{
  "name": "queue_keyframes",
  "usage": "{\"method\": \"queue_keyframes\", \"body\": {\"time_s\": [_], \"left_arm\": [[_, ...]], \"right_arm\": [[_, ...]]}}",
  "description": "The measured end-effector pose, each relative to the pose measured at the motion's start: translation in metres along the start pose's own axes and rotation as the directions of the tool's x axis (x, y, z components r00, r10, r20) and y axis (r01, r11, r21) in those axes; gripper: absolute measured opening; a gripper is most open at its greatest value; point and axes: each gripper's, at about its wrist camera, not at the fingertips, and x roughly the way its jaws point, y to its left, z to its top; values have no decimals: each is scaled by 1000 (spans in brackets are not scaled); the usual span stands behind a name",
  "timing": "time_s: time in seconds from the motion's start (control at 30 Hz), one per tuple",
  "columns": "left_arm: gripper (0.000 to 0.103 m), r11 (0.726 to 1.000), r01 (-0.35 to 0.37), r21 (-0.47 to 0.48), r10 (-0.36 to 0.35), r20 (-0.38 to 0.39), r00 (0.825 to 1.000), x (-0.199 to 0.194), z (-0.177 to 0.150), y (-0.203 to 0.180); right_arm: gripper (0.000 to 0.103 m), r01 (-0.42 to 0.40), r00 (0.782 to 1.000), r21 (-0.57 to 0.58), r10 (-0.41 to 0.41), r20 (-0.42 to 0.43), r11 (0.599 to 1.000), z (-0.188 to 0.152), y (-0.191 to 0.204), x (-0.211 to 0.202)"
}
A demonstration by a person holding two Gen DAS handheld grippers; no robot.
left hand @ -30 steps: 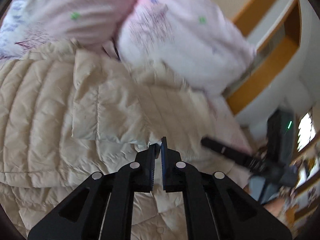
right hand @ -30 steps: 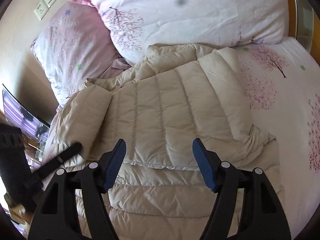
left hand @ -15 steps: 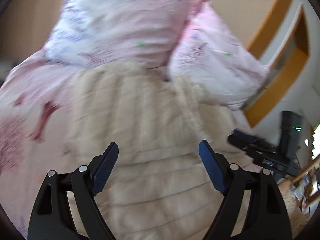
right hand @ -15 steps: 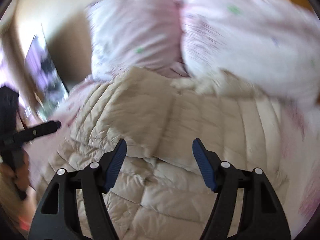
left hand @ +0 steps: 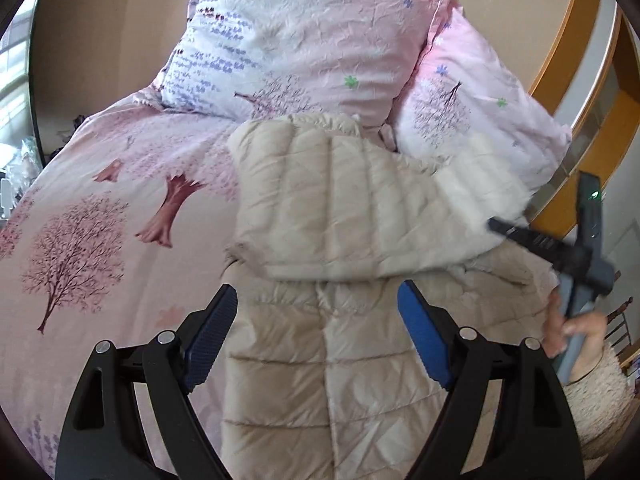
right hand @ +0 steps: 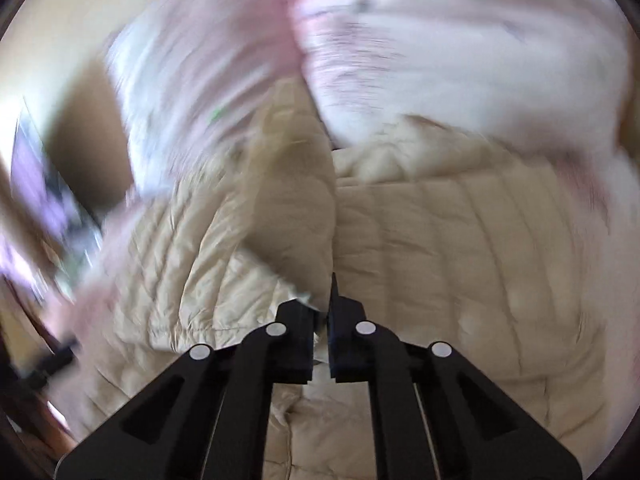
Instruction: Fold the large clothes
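The fold looks roughly midway: one side of the jacket already lies turned in over the body, a broad quilted panel doubled across the chest, while the lower length below it is not yet folded and the side nearest the right hand-held gripper is only now being lifted. That gripper is clenched on a flap of the jacket, which rises in a ridge straight out from its tips (the right view is badly smeared, so whether it is a sleeve or a hem edge I cannot tell). The left hand-held gripper is released, its jaws wide and nothing between them, poised over the jacket's lower half. What seems left is laying the second side across, then doubling the length. The jacket lies on the bed, its top against two pillows. It is cream, puffy and stitched in channels, creased at the fold, and thick enough that I would expect layers to spring back unless pressed flat.
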Motion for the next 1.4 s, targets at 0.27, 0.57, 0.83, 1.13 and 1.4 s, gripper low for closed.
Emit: {"method": "queue_keyframes", "body": {"time_s": [0.27, 0.57, 0.83, 1.13, 1.4], "left_arm": [[99, 993, -119, -17, 118, -48, 992, 0, -17, 16], [99, 993, -115, 10, 115, 26, 993, -17, -31, 24], [95, 998, -55, -41, 52, -66, 996, -20, -45, 39], [83, 989, 93, -113, -105, -109, 988, -43, -75, 58], [71, 959, 213, -190, -240, -133, 962, -54, -107, 59]], "right_arm": [[43, -120, 985, 321, 152, -76, 940, -14, -78, 9], [5, -118, 992, 333, 128, -9, 936, -9, -89, -4], [19, 11, 991, 270, 26, -132, 963, -20, -93, 1], [69, -4, 996, 190, 20, -81, 982, -48, -152, -108], [65, -2, 978, 384, 83, -193, 923, -120, -252, -149]]}}
